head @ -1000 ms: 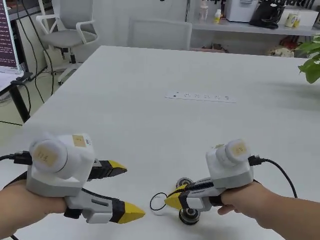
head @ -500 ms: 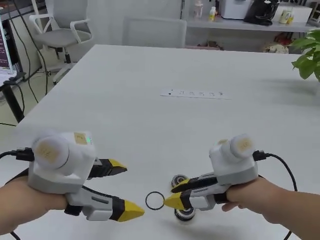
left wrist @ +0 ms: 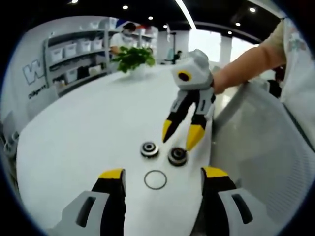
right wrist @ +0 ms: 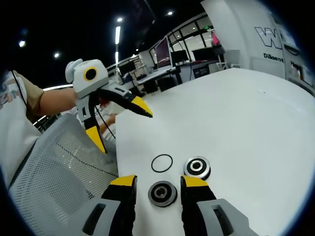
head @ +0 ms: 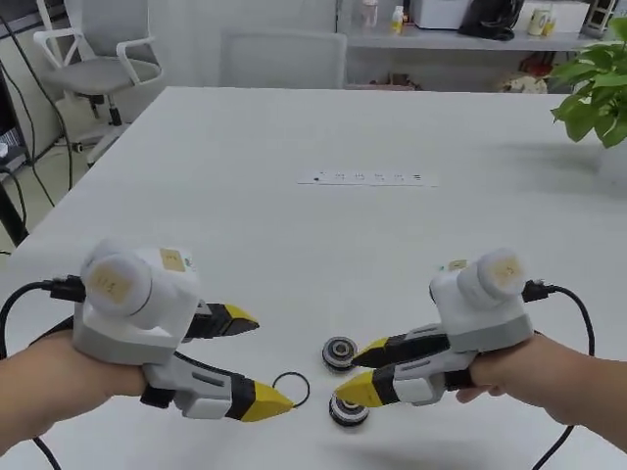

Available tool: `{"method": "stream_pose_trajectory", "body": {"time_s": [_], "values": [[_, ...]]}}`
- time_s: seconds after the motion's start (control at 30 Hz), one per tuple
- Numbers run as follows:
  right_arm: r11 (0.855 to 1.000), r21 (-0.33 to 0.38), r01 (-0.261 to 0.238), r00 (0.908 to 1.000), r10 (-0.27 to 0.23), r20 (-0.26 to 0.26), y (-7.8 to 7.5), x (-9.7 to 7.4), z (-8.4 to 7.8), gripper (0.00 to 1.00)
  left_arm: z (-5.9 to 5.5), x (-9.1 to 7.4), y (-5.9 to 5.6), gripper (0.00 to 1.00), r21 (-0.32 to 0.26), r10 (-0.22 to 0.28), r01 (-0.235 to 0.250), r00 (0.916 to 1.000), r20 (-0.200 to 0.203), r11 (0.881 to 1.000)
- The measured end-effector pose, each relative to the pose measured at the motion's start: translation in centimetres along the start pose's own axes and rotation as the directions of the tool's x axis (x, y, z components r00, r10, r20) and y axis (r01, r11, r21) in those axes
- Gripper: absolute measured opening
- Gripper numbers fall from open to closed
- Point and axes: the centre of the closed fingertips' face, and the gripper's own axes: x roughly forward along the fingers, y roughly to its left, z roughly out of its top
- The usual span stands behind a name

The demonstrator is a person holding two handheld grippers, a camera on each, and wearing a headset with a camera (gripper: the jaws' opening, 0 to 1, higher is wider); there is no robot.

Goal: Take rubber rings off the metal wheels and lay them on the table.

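Two small metal wheels lie near the table's front edge. One wheel [head: 340, 352] [right wrist: 197, 167] [left wrist: 149, 149] shows a bright rim. The darker-rimmed wheel [head: 349, 411] [right wrist: 162, 192] [left wrist: 177, 156] sits between the jaws of my open right gripper [head: 355, 372] [right wrist: 158, 182] [left wrist: 180, 138], with a gap on each side. A thin black rubber ring [head: 291, 387] [left wrist: 155, 179] [right wrist: 162, 162] lies flat on the table, loose, just ahead of my open left gripper [head: 257, 360] [left wrist: 163, 173] [right wrist: 120, 127]. In the head view the left gripper's lower tip overlaps the ring.
A white power strip [head: 367, 178] lies at mid-table on the white table [head: 323, 245]. Office chairs [head: 93, 49] stand beyond the far left corner, and a green plant [head: 588, 103] is at the right. A mesh chair back [right wrist: 59, 167] is close below the table edge.
The ring, at the right gripper's tip a second ago, now lies loose on the table. The right jaws have spread around a wheel. The left gripper has come closer to the ring.
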Motion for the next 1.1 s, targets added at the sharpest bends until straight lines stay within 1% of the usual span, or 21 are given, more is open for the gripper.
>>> {"method": "stream_pose_trajectory", "body": {"time_s": [0.07,0.23,0.43,0.57,0.6,0.73,0.9,1.03,1.1], "values": [[1.000,-0.014,0.000,1.0000,-0.001,-0.008,-0.1,-0.4,-0.4,0.34,0.2,0.5,-0.3,0.62,0.008,-0.011,0.011,0.9999,-0.007,1.000],[0.999,-0.042,-0.006,0.9998,0.005,-0.021,-0.1,-1.0,-1.2,0.36,0.4,1.5,-0.4,0.61,0.020,-0.031,0.032,0.9994,-0.017,0.999],[0.998,-0.066,-0.007,0.9992,0.004,-0.039,-0.4,-1.1,-1.9,0.36,0.4,2.8,-0.8,0.58,0.042,-0.054,0.055,0.9980,-0.034,0.998],[0.995,-0.100,-0.012,0.9984,0.006,-0.056,-0.4,-1.0,-2.4,0.36,0.4,3.6,-1.0,0.54,0.049,-0.063,0.065,0.9972,-0.039,0.997],[0.993,-0.116,-0.013,0.9978,0.005,-0.067,-0.5,-0.9,-2.7,0.36,0.4,3.8,-1.1,0.54,0.051,-0.069,0.071,0.9967,-0.043,0.996],[0.988,-0.152,-0.015,0.9967,0.003,-0.081,-0.6,-0.7,-3.3,0.35,0.1,4.5,-1.7,0.52,0.061,-0.093,0.097,0.9940,-0.057,0.993],[0.986,-0.162,-0.024,0.9957,0.009,-0.092,-0.6,-0.3,-3.9,0.34,-0.2,5.4,-2.4,0.49,0.065,-0.116,0.121,0.9907,-0.071,0.991],[0.985,-0.173,-0.026,0.9959,0.010,-0.090,-0.5,-0.1,-4.0,0.34,-0.4,6.1,-2.9,0.47,0.066,-0.133,0.138,0.9878,-0.081,0.988],[0.984,-0.175,-0.026,0.9959,0.011,-0.089,-0.6,0.0,-4.1,0.34,-0.5,6.5,-3.1,0.45,0.072,-0.137,0.144,0.9868,-0.086,0.987]]}}
